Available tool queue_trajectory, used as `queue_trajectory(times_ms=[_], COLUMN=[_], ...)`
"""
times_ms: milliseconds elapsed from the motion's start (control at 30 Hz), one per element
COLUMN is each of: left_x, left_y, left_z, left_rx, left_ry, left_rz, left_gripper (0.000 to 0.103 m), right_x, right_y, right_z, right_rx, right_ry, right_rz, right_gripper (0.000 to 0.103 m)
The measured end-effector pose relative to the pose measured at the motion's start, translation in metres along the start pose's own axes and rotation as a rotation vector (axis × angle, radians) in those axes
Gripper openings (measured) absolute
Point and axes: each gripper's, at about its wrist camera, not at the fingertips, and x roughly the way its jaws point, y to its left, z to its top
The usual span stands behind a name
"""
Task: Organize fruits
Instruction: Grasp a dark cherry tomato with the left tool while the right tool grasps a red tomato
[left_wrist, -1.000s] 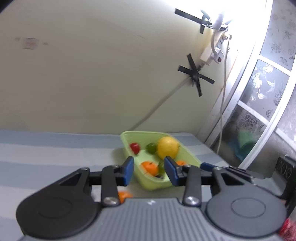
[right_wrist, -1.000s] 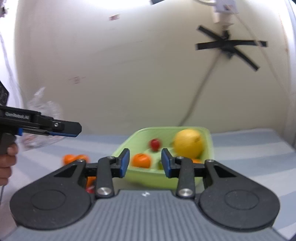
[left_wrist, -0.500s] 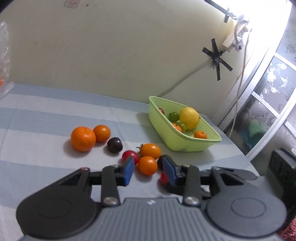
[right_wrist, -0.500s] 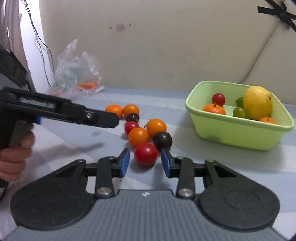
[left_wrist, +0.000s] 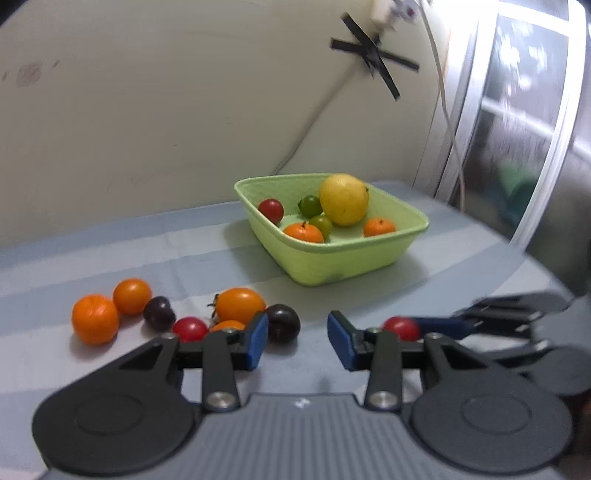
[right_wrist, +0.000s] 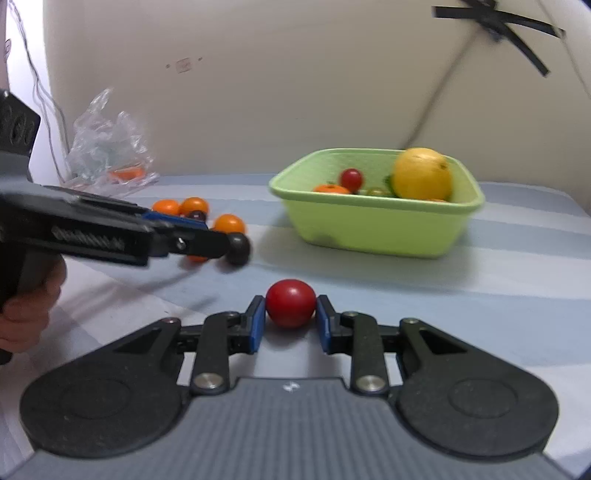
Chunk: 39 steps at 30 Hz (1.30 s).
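A light green basket (left_wrist: 343, 266) (right_wrist: 373, 229) on the striped cloth holds a yellow lemon (left_wrist: 343, 199), a red tomato, green limes and small oranges. Loose fruit lies left of it: oranges (left_wrist: 95, 318), orange tomatoes (left_wrist: 240, 304), dark plums (left_wrist: 282, 328) and a red tomato (left_wrist: 190, 329). My right gripper (right_wrist: 290, 319) has its blue pads against both sides of a red tomato (right_wrist: 291, 302) (left_wrist: 400, 328) on the cloth. My left gripper (left_wrist: 297, 338) is open and empty, low over the cloth beside the loose fruit; it also shows in the right wrist view (right_wrist: 207, 242).
A crumpled clear plastic bag (right_wrist: 107, 147) lies at the far left by the wall. A taped cable (left_wrist: 373, 62) runs down the wall behind the basket. A window frame (left_wrist: 535, 129) stands at the right past the table edge.
Both grippers dropped lower over the cloth. My right gripper moved onto the red tomato and narrowed around it. The left gripper shifted right, nearer the basket.
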Motion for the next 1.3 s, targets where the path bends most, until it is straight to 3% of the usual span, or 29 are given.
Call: queue_trajectory(times_ms=[133, 367, 600, 633, 667, 700, 767, 900, 1033, 1167, 1300], left_x=[0.015, 0.015, 0.027, 0.028, 0.028, 0.027, 0.021, 0.002, -0.006, 0.011, 0.043], left_y=[-0.011, -0.015, -0.017, -0.018, -0.018, -0.016, -0.009, -0.009, -0.006, -0.001, 0.005], left_z=[-0.002, 0.001, -0.002, -0.001, -0.001, 0.0, 0.002, 0.01, 0.036, 0.066, 0.081], left_rx=[0.082, 0.099, 0.128, 0.125, 0.121, 0.111, 0.049, 0.022, -0.038, -0.108, -0.182], left_ry=[0.003, -0.009, 0.02, 0.016, 0.009, 0.009, 0.014, -0.026, -0.077, -0.096, -0.053], left_rz=[0.082, 0.071, 0.139, 0.145, 0.159, 0.158, 0.102, 0.032, -0.058, -0.133, -0.184], left_gripper=[0.039, 0.038, 0.04, 0.037, 0.027, 0.027, 0.027, 0.028, 0.028, 0.028, 0.028], right_x=[-0.001, -0.005, -0.003, -0.003, -0.003, -0.003, -0.004, -0.017, -0.026, -0.016, 0.006], right_y=[-0.007, -0.011, -0.007, -0.006, -0.005, -0.005, -0.004, -0.004, -0.013, -0.031, -0.044], right_z=[-0.002, -0.003, -0.002, -0.002, -0.002, -0.002, -0.003, 0.001, 0.023, 0.046, 0.055], right_rx=[0.05, 0.081, 0.072, 0.067, 0.063, 0.06, 0.059, 0.057, 0.054, 0.065, 0.063], right_ry=[-0.008, -0.022, -0.009, -0.007, -0.006, -0.007, -0.02, -0.101, -0.198, -0.242, -0.225], right_rz=[0.017, 0.036, 0.028, 0.026, 0.023, 0.02, 0.016, 0.023, -0.016, -0.063, -0.103], right_gripper=[0.032, 0.032, 0.033, 0.034, 0.034, 0.033, 0.032, 0.032, 0.032, 0.032, 0.032])
